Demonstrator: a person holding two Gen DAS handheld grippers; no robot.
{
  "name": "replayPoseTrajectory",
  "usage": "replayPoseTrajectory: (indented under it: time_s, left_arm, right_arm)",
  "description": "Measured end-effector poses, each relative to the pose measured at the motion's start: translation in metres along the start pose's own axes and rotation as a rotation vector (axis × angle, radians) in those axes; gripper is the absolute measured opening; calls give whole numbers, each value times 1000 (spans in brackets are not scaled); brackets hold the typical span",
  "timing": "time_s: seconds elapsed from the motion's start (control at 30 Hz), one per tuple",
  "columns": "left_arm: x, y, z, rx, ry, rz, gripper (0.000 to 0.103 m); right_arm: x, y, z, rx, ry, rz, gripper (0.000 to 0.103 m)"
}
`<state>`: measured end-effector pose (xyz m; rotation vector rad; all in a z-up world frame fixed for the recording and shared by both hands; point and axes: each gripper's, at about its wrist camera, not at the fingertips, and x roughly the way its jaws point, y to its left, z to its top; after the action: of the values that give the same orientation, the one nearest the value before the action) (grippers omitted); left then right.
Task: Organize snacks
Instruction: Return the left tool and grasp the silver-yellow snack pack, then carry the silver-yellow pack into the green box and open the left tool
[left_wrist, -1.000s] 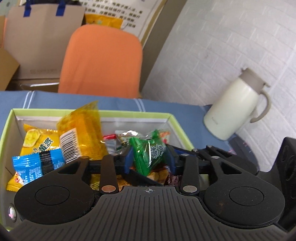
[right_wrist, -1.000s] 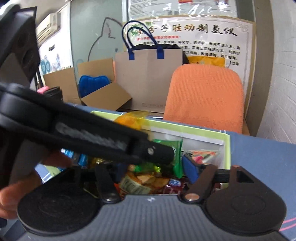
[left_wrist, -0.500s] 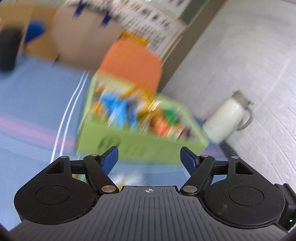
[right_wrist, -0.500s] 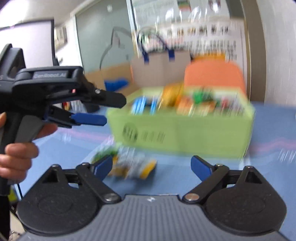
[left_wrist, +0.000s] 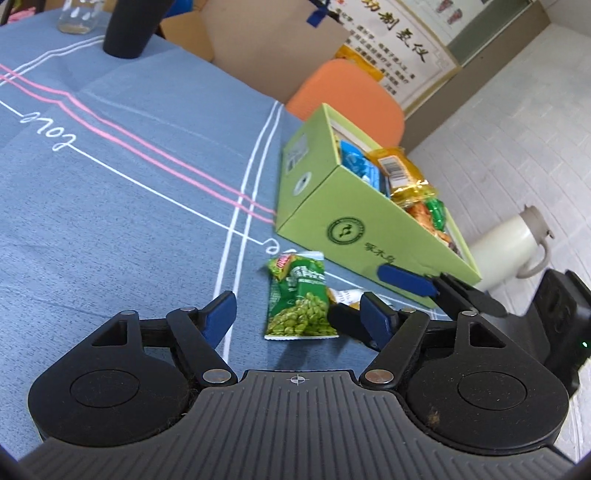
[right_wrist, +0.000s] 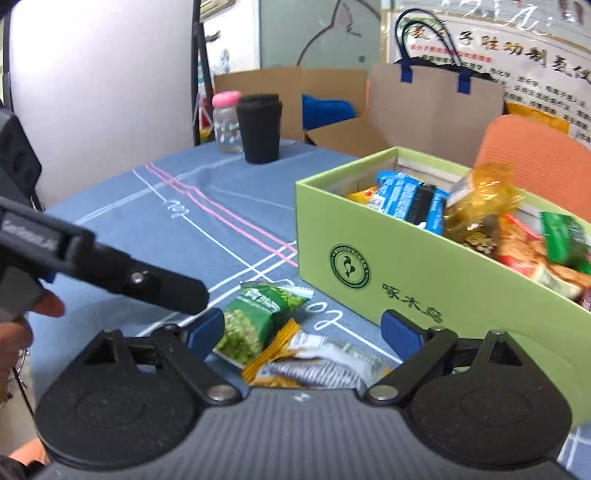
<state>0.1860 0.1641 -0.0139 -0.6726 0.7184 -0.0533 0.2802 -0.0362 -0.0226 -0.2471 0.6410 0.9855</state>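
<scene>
Both my tongs, left (left_wrist: 297, 317) and right (right_wrist: 303, 328), are wide open with nothing in them, above the green pea bag (left_wrist: 299, 301) beside the snack box (right_wrist: 424, 277).

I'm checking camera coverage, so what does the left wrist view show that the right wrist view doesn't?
Only the left wrist view shows the cream thermos jug. Only the right wrist view shows the pink-lidded clear bottle whole and the brown paper bag. Both show the green cardboard snack box, the green pea packet, the black cup and both open grippers.
</scene>
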Motion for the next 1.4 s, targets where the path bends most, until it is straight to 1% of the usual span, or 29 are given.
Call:
replayPoseTrajectory:
  time_s: [0.07,0.1,0.23,0.4,0.5,0.57,0.67,0.77,0.8,0.83,0.93,1.0,1.07,1.1,1.17,1.23,1.27,1.3,1.33,1.37,1.4]
  left_arm:
    - [4,0,2,-8,8,-5,60]
    - [7,-1,4,-7,11,-8,60]
    - [6,1,0,6,17,-14,63]
    - [6,-1,-14,16,60,-55,63]
    - [3,-7,-24,44,81,-69,64]
    - [1,-11,-26,44,90,-83,64]
    - [-1,-17,-29,45,97,-115,65]
    - [2,-22,-34,55,106,-108,65]
    - [5,-25,-35,56,106,-95,65]
    - [6,-26,-34,62,100,-70,65]
    - [7,-28,-35,70,89,-53,65]
    - [7,-30,-36,81,87,-47,65]
    - [11,-38,-39,112,81,-24,65]
    - [12,-41,-40,130,78,-10,64]
    - [15,-47,-42,166,80,6,58]
    - [19,-52,-44,198,88,6,53]
    - [21,-54,-44,209,92,3,51]
    - [22,-55,-45,216,97,-3,46]
    - [23,-56,-46,224,103,-7,37]
    - [24,-57,-47,233,109,-4,32]
    - [23,-58,-48,247,103,14,25]
  right_arm:
    - [5,-5,-6,53,7,44,94]
    - [6,-4,-10,76,10,52,94]
    - [-13,10,-28,123,-10,17,94]
    - [-39,48,-53,131,-34,-26,94]
    - [-47,58,-56,119,-45,-102,94]
    - [-50,60,-55,123,-47,-137,94]
    - [-51,63,-56,109,-47,-142,94]
    - [-43,62,-55,107,-37,-152,94]
    - [-40,61,-55,103,-33,-159,93]
    - [-37,59,-56,111,-31,-161,93]
    - [-37,54,-62,168,-36,-150,93]
    - [-40,56,-63,158,-34,-171,93]
    - [-40,58,-63,149,-28,-182,93]
    - [-40,59,-64,144,-25,-185,93]
    - [-39,60,-65,130,-14,-187,93]
    - [-38,63,-64,94,-3,-189,93]
    - [-35,66,-63,62,9,-191,91]
    - [-34,69,-62,39,5,-185,85]
    - [-34,70,-61,36,7,-164,81]
    - [-36,71,-60,36,9,-160,71]
    - [-40,72,-60,30,12,-173,62]
